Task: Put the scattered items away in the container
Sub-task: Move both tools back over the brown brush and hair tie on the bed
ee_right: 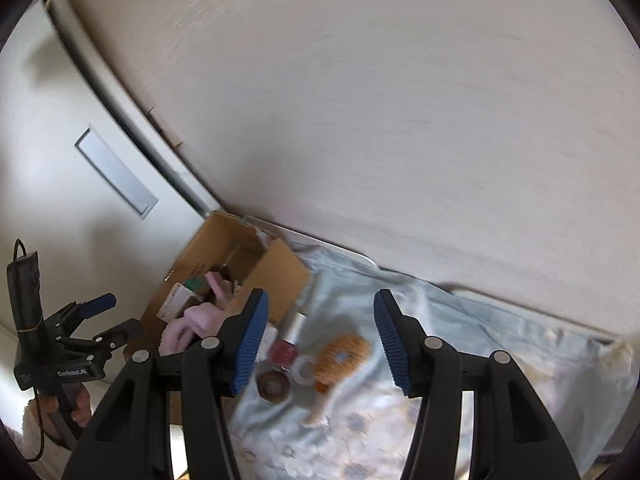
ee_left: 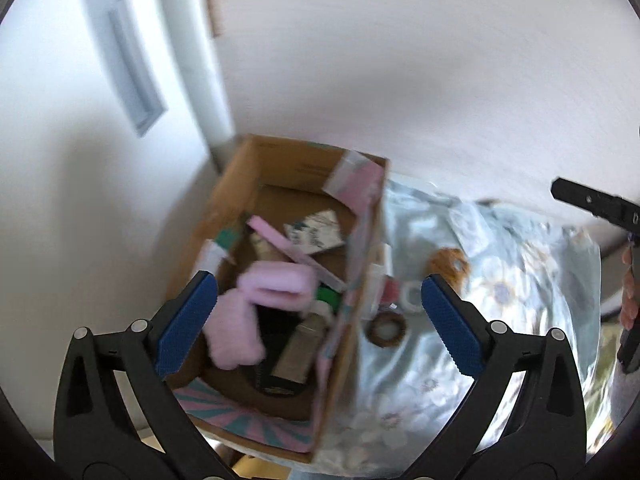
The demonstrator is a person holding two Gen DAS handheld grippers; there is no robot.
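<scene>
An open cardboard box (ee_left: 240,184) stands at the table's left end, also in the right wrist view (ee_right: 280,276). Inside lie a pink fuzzy cloth (ee_left: 256,292), a pink stick, cards and a dark flat item. My left gripper (ee_left: 320,320) is open and empty above the box's right wall; it also shows at the left of the right wrist view (ee_right: 108,316). My right gripper (ee_right: 320,340) is open and empty above loose items beside the box: an orange round brush (ee_right: 344,356), a brown tape roll (ee_right: 274,386), a clear tape roll (ee_right: 304,368), a red jar (ee_right: 284,352) and a small bottle (ee_right: 296,324).
A pale blue flowered cloth (ee_right: 460,360) covers the table. A beige wall (ee_right: 400,120) runs right behind the table, and a white door with a metal plate (ee_right: 116,172) stands left of the box. The table's near edge is close below the grippers.
</scene>
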